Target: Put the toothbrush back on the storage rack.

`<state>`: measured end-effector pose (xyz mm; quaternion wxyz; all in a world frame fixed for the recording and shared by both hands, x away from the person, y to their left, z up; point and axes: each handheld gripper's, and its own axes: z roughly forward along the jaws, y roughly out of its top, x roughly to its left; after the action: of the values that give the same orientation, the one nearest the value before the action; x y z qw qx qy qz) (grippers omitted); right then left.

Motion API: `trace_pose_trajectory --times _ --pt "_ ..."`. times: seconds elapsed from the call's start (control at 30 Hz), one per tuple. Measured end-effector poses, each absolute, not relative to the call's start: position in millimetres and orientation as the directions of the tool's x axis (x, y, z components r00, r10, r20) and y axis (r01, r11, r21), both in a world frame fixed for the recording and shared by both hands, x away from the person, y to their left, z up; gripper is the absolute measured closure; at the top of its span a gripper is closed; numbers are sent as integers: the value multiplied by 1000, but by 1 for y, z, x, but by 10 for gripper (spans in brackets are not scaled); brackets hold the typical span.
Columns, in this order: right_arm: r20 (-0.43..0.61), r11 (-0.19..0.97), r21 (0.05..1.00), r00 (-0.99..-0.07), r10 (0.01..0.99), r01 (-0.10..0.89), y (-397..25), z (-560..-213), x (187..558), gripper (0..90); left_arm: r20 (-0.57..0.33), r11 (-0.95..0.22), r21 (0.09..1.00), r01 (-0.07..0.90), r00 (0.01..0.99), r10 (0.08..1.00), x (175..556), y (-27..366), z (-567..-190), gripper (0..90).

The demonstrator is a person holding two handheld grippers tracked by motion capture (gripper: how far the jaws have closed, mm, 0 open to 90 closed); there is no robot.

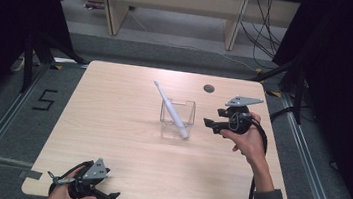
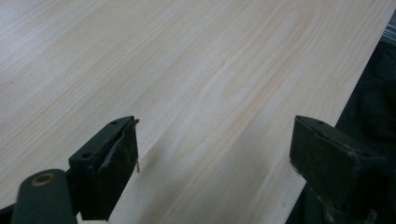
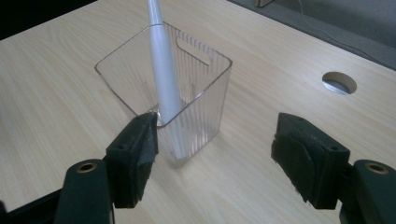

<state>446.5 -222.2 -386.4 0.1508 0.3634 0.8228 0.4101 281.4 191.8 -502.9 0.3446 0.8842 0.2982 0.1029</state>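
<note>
Both pairs of jaws stand wide apart, empty. As I judge it, the placing is done: the toothbrush (image 3: 163, 74) leans in the clear holder (image 3: 205, 88) mid-table, my right gripper (image 3: 215, 154) just beside it, my left gripper (image 2: 215, 154) resting near the table (image 1: 111, 122) edge.

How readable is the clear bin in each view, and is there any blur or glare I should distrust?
High view: the clear bin is faint, nearly lost against the table; the white toothbrush reads well. Right gripper view: the bin's ribbed walls are sharp, with no strong glare. Left gripper view: soft, with a jaw shadow on the wood.
</note>
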Motion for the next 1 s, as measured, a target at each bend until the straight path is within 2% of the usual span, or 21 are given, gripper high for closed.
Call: trace_pose_trajectory --times 1.0 --pt "31 407 793 -697 716 454 -235 -402 414 292 -27 -584 672 455 804 595 281 192 -502 148"
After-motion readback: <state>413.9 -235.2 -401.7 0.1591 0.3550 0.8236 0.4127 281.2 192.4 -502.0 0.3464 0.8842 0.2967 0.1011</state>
